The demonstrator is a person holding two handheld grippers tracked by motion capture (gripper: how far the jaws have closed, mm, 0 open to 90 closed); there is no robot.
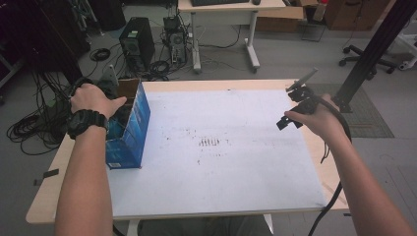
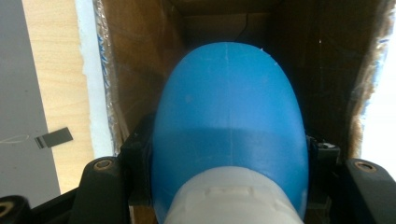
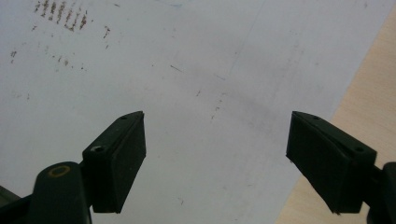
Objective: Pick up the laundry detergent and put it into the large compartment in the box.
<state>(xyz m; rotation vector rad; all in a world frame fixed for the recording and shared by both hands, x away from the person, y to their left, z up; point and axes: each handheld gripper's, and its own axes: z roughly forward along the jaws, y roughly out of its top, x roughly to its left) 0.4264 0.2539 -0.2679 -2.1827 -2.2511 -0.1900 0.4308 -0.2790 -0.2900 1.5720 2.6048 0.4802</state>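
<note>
Left gripper (image 2: 229,154) clamped on blue bottle (image 2: 229,121) inside box (image 1: 129,129); right gripper (image 3: 215,158) wide apart.

— Where does the high view sit?
— Above the person's side, looking forward and down over the whole table (image 1: 295,84).
— The gripper views?
— Left looks close into the blue box (image 2: 130,60); right looks down, close over the white sheet (image 3: 196,70), which the high view shares, like the box
</note>
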